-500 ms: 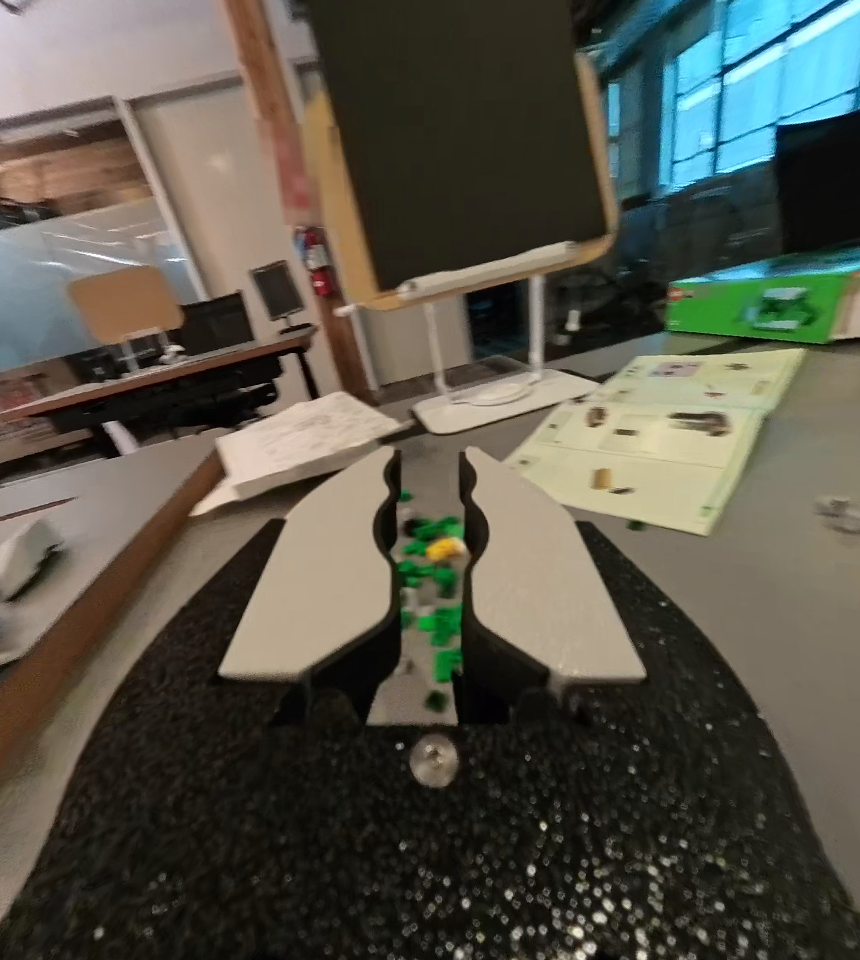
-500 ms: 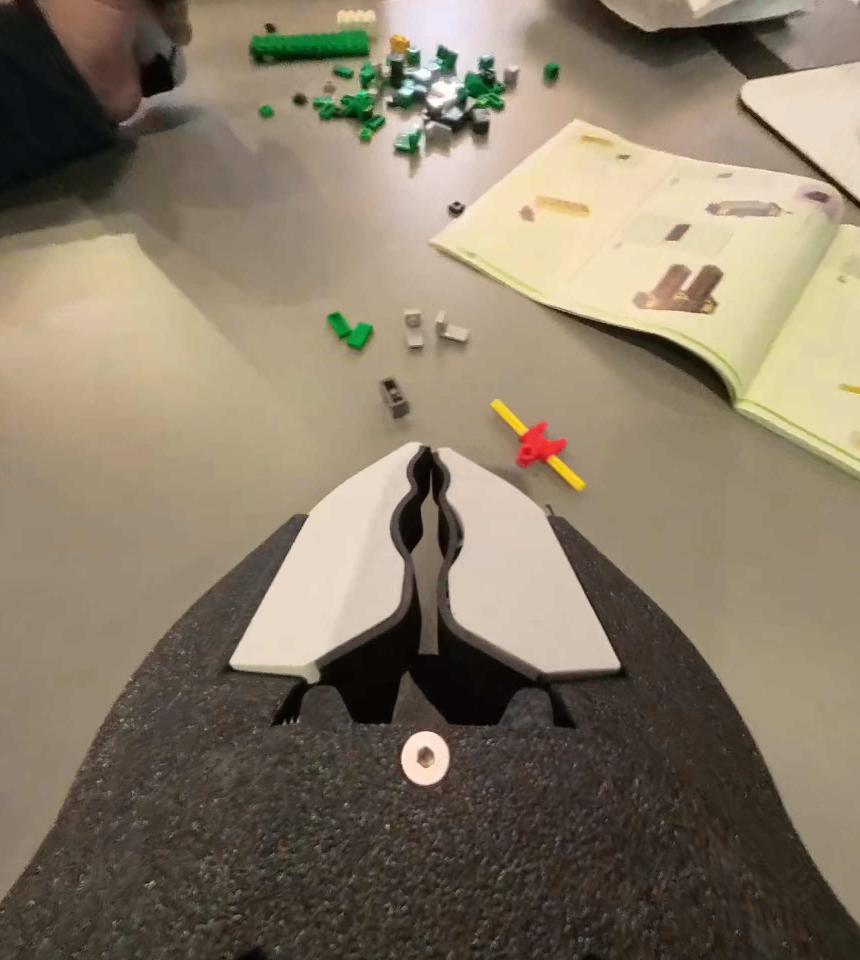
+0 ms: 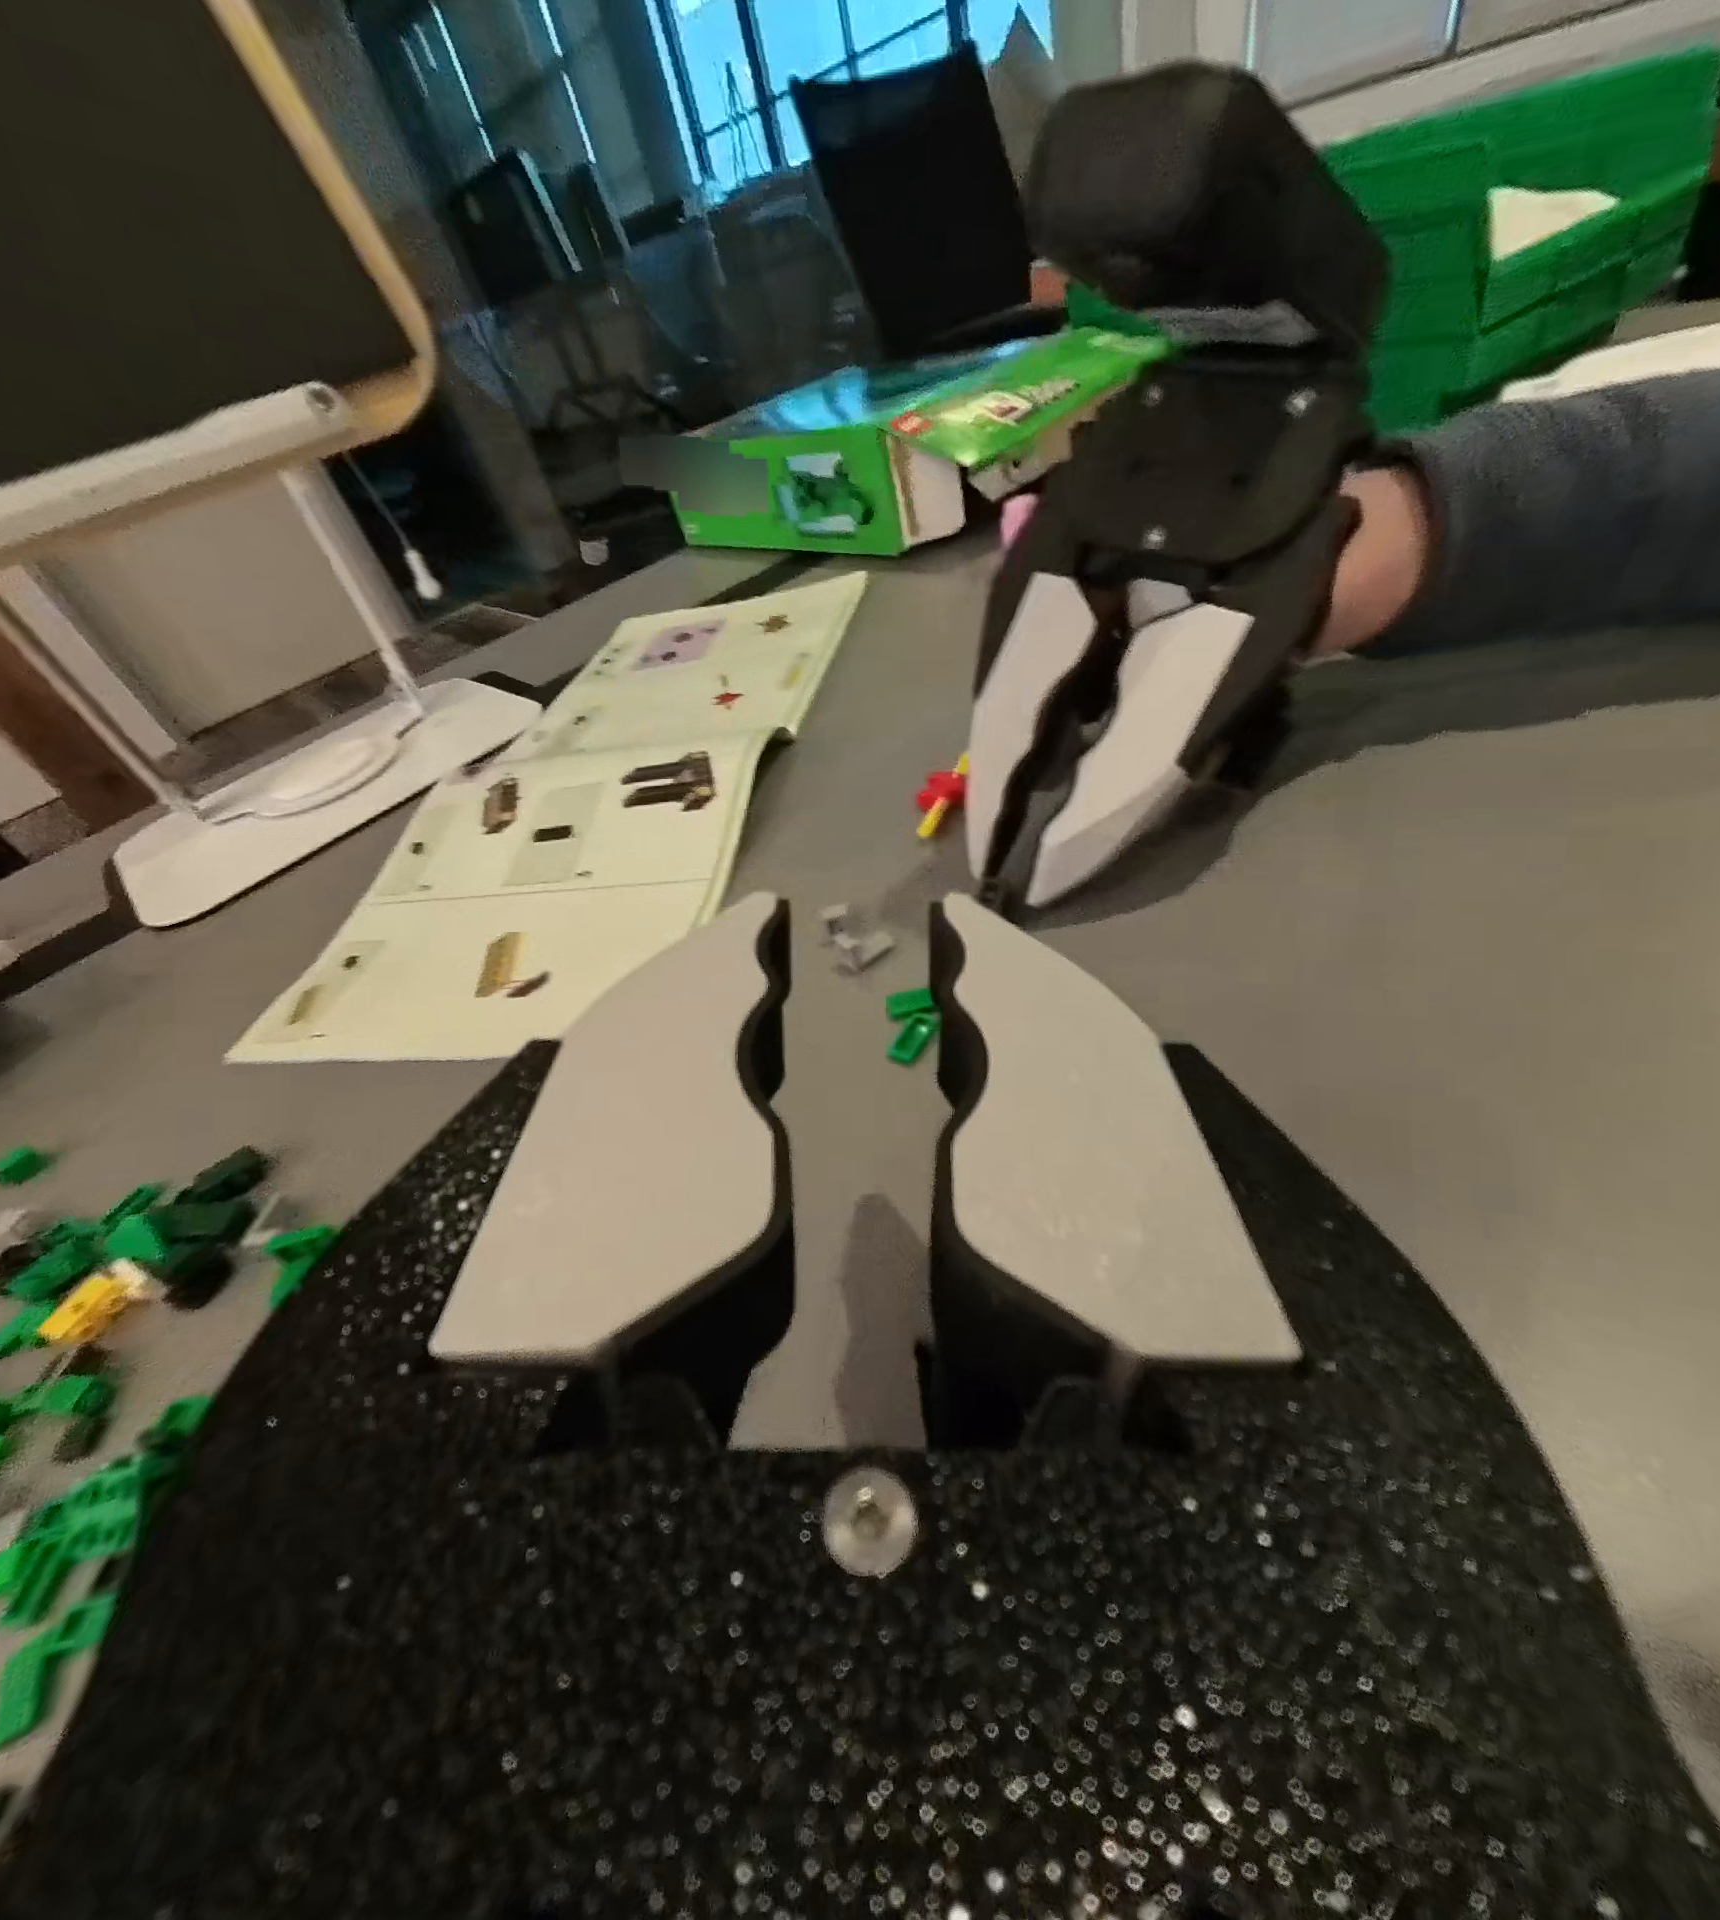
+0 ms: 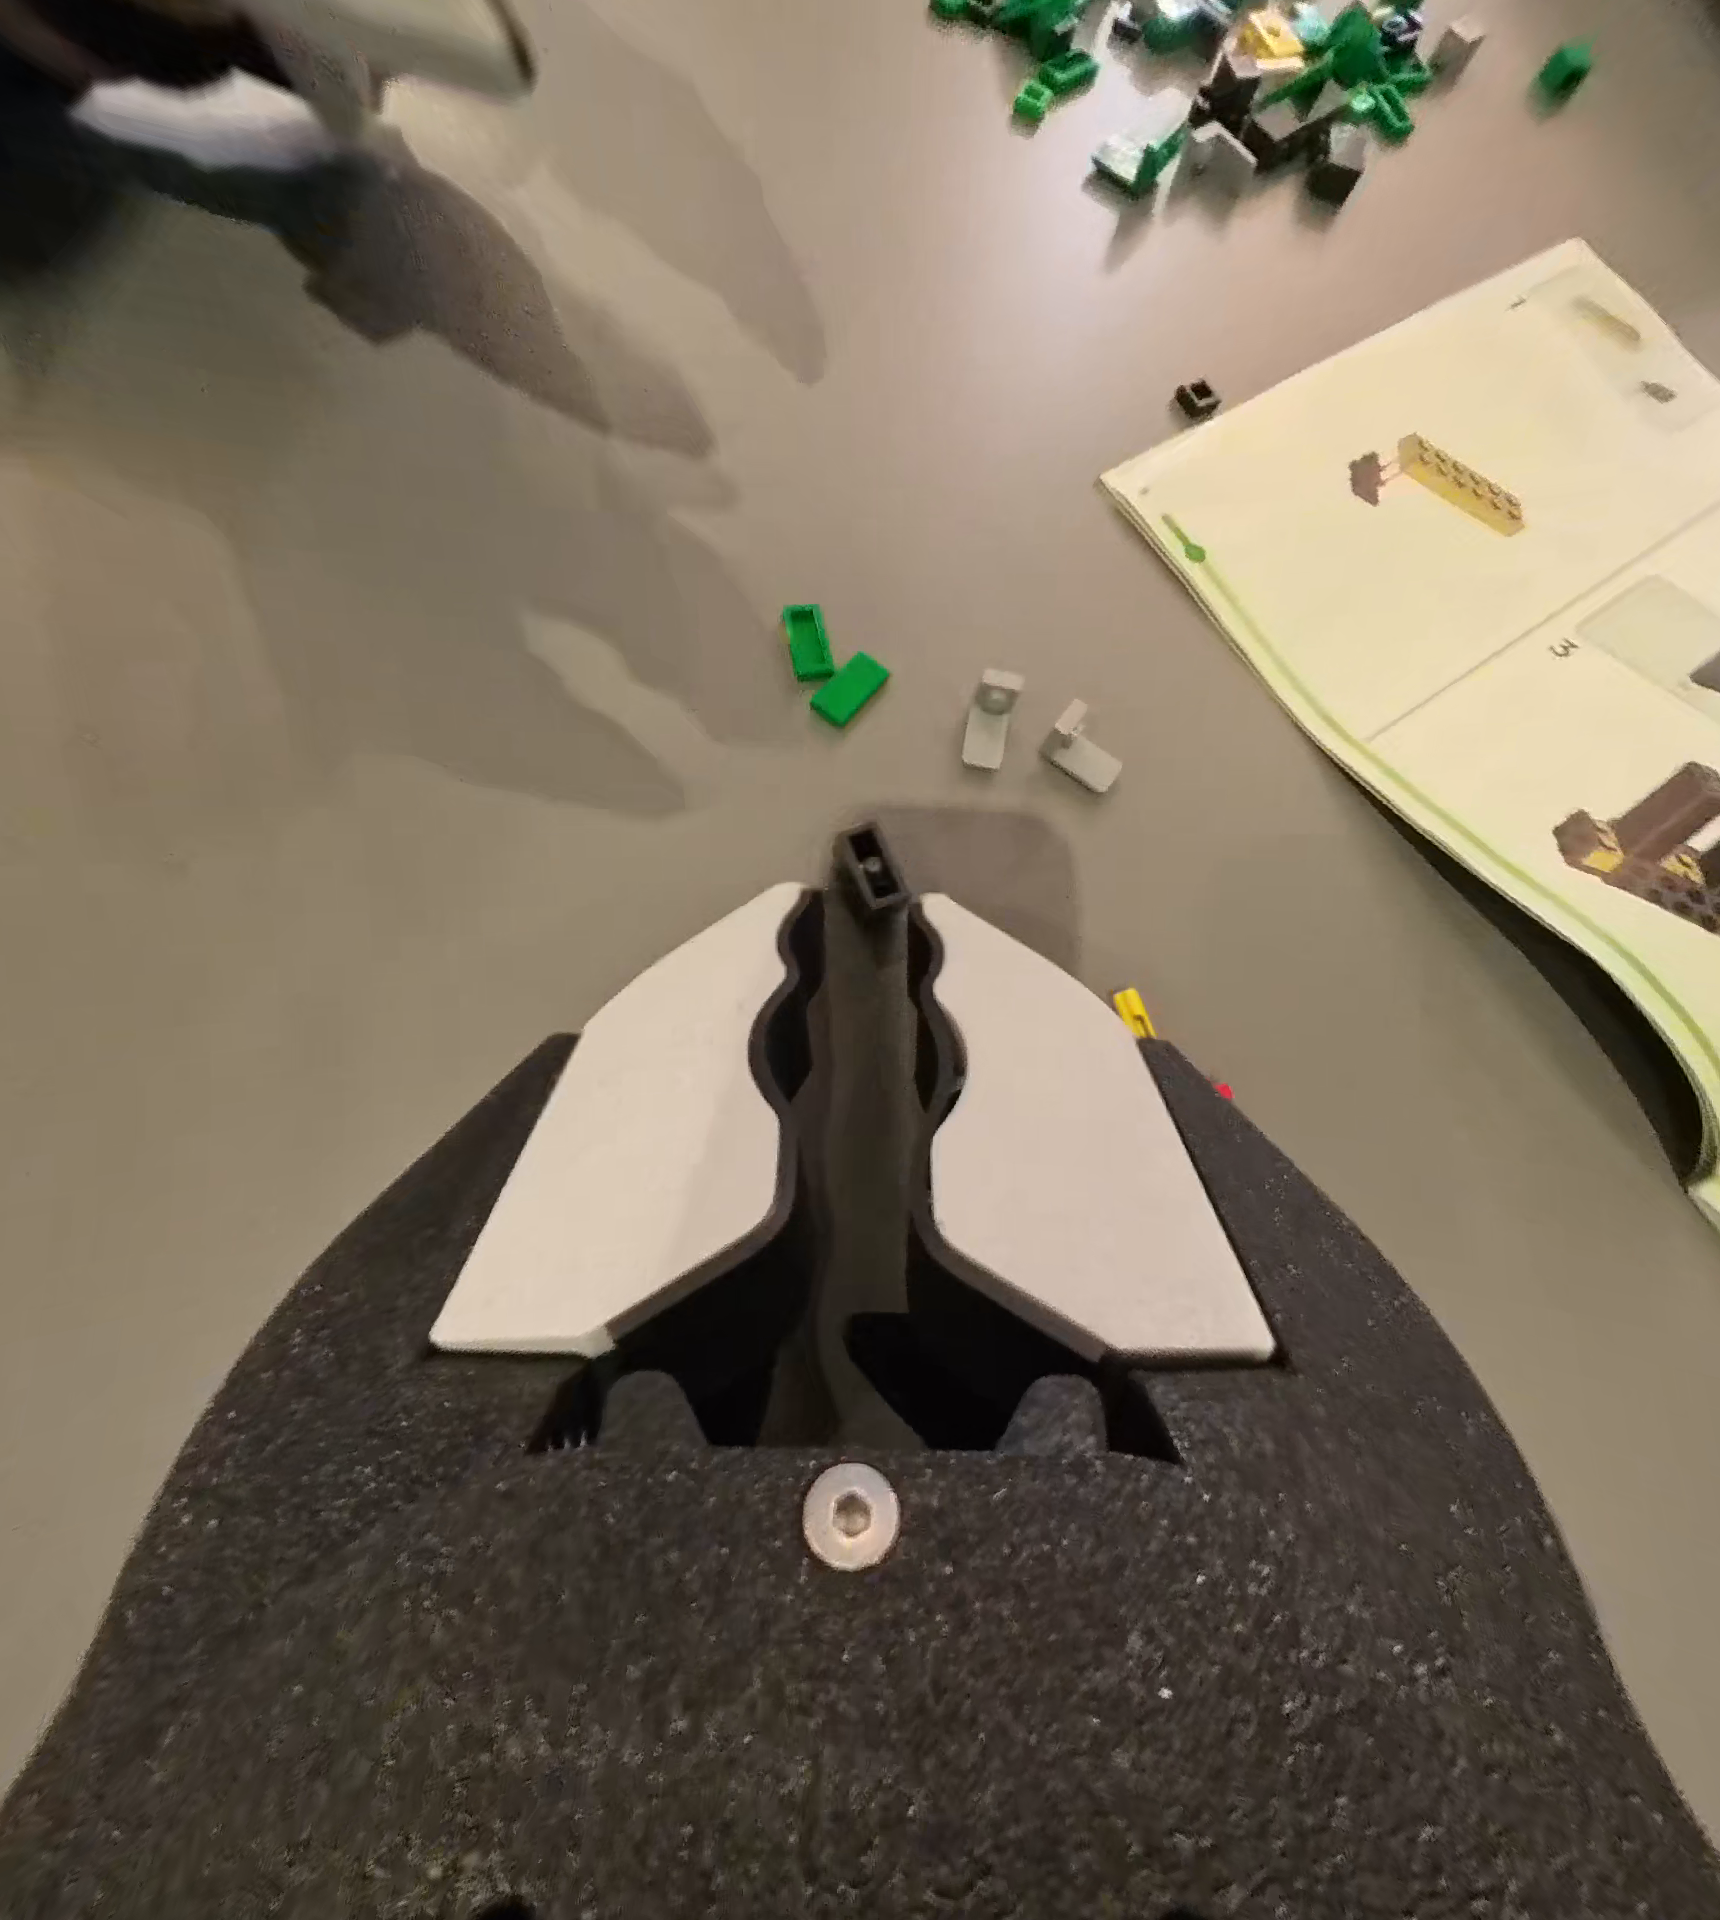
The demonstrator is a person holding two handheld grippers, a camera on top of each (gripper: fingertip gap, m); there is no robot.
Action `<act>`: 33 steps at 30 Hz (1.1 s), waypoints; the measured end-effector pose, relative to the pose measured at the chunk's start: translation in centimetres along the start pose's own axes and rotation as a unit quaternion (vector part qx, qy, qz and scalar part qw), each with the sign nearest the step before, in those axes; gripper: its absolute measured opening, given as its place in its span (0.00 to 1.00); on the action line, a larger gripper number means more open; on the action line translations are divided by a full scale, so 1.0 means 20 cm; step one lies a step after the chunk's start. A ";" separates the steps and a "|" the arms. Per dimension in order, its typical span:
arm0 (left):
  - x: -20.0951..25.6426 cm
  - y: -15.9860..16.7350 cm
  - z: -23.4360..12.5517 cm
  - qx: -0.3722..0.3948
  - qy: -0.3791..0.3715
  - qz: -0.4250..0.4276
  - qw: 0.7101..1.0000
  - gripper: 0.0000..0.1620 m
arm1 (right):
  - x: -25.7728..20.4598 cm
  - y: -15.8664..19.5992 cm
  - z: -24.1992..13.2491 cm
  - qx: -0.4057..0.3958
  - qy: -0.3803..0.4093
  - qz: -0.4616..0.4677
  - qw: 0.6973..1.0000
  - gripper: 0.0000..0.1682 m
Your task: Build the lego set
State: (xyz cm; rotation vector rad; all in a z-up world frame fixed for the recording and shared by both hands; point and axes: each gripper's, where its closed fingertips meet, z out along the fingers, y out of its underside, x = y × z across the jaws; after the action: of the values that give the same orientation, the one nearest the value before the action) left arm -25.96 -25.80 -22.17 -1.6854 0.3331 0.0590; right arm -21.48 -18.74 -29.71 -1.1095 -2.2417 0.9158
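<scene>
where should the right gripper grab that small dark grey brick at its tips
Across its two long side walls, coming from above. The dark grey brick lies hollow side up between the right gripper tips, its long axis running along the fingers, so the flat sides already face the pads.

One dark grey brick (image 4: 868,871) stands at the right gripper's (image 4: 866,902) fingertips, hollow side toward the camera, between them. Beyond it lie two green tiles (image 4: 833,670), touching, one underside up, and two light grey bracket pieces (image 4: 1038,736), just apart. A loose pile (image 4: 1261,78) of green, grey and black parts lies farther off. One small black piece (image 4: 1195,399) sits alone beside the open instruction booklet (image 4: 1521,665).
</scene>
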 end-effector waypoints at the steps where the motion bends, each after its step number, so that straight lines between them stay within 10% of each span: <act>1: 0.03 0.01 0.02 -0.005 0.004 0.004 1.000 0.15 | 0.00 0.00 0.00 -0.001 -0.008 -0.002 1.000 0.08; 33: -0.06 0.07 0.04 -0.053 -0.124 0.054 0.989 0.10 | -0.01 -0.06 0.05 0.022 0.016 -0.002 1.000 0.05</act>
State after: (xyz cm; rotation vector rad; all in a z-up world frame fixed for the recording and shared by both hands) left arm -27.27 -24.99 -23.27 -1.7406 0.2372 0.3694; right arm -22.65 -19.80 -29.42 -1.0922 -2.1873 0.9344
